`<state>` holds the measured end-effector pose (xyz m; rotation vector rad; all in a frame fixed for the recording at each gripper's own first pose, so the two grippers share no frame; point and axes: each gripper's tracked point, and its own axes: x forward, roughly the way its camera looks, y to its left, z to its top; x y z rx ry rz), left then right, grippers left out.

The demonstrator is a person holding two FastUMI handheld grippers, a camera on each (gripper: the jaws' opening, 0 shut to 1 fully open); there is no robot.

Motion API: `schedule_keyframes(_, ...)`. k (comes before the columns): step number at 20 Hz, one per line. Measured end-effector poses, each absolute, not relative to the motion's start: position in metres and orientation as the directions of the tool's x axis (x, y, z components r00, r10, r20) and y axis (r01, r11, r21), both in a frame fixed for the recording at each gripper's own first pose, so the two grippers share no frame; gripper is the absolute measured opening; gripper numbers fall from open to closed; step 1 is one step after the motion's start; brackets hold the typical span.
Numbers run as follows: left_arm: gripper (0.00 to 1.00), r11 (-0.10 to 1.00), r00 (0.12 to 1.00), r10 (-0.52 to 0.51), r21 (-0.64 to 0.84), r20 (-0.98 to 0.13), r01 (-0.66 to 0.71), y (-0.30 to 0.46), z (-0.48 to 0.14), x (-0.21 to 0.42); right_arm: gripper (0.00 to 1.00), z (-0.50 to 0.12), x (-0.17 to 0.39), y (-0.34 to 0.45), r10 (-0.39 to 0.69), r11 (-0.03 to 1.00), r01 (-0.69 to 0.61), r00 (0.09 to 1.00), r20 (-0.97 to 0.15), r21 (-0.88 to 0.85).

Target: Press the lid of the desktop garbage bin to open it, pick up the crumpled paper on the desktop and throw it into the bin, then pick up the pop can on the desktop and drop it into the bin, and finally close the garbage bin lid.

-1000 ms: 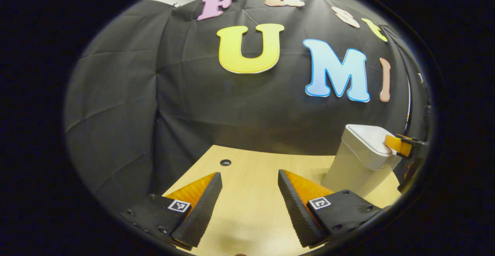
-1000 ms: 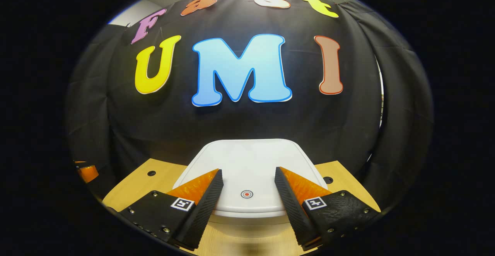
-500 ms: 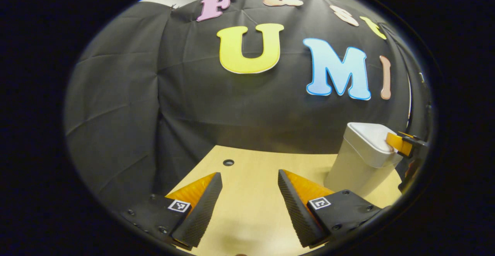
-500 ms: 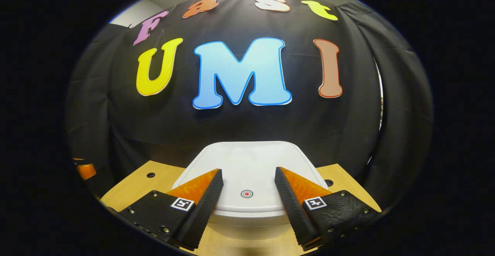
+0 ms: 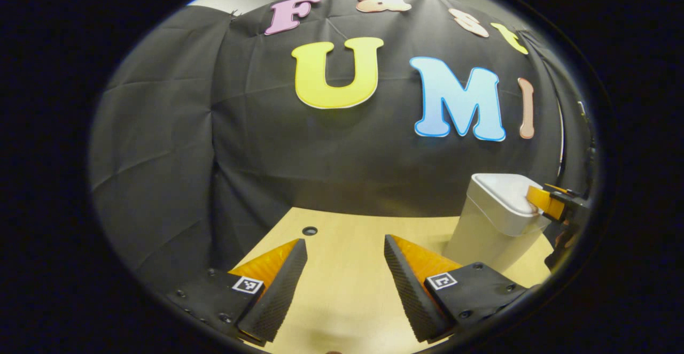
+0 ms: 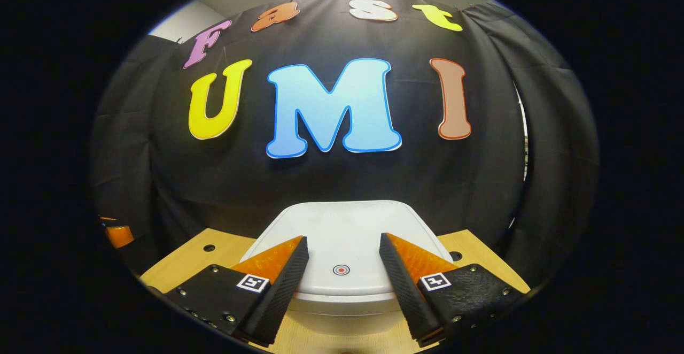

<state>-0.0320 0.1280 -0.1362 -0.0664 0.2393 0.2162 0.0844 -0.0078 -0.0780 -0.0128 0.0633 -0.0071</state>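
Note:
The white desktop bin stands at the right of the wooden table in the left gripper view, its lid down. My left gripper hovers open over bare table, well left of the bin. In the right gripper view the white lid lies flat just below and ahead, with a small red ring mark near its front edge. My right gripper is open just above the lid's front, its fingers either side of the mark. The right gripper also shows at the lid's near edge in the left gripper view.
The black cloth wall closes the back and both sides right behind the bin. The table has small round holes. The left gripper shows at the far left edge of the right gripper view.
Both views have drifted only slightly: the wall sits a little lower in the right gripper view, and the bin has shifted a little left in the left gripper view. The lid stays down.

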Motion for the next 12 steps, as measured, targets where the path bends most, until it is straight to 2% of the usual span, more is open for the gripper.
schedule_keyframes(3,0.95,0.977,0.953,0.196,-0.032,-0.232,-0.209,0.124,-0.132,-0.029,0.88,-0.076,0.084,-0.008,-0.002,1.0,0.002,0.997,-0.082,-0.002)
schedule_keyframes(5,0.92,0.98,0.958,0.189,-0.022,-0.216,-0.198,0.12,-0.126,-0.028,0.88,-0.074,0.08,-0.006,0.018,1.0,-0.016,0.994,-0.108,0.027)
schedule_keyframes(6,0.99,0.982,0.962,0.182,-0.017,-0.203,-0.19,0.118,-0.12,-0.028,0.87,-0.068,0.076,-0.005,0.027,0.999,-0.022,0.995,-0.101,0.049)
schedule_keyframes(8,0.95,0.984,0.968,0.176,0.001,-0.178,-0.179,0.113,-0.11,-0.028,0.88,-0.057,0.058,-0.004,0.001,0.999,0.002,0.999,-0.047,0.046)
schedule_keyframes(12,0.95,0.988,0.982,0.153,0.033,-0.113,-0.151,0.099,-0.085,-0.032,0.88,-0.023,0.023,-0.001,-0.013,1.0,0.012,0.999,0.051,0.018)
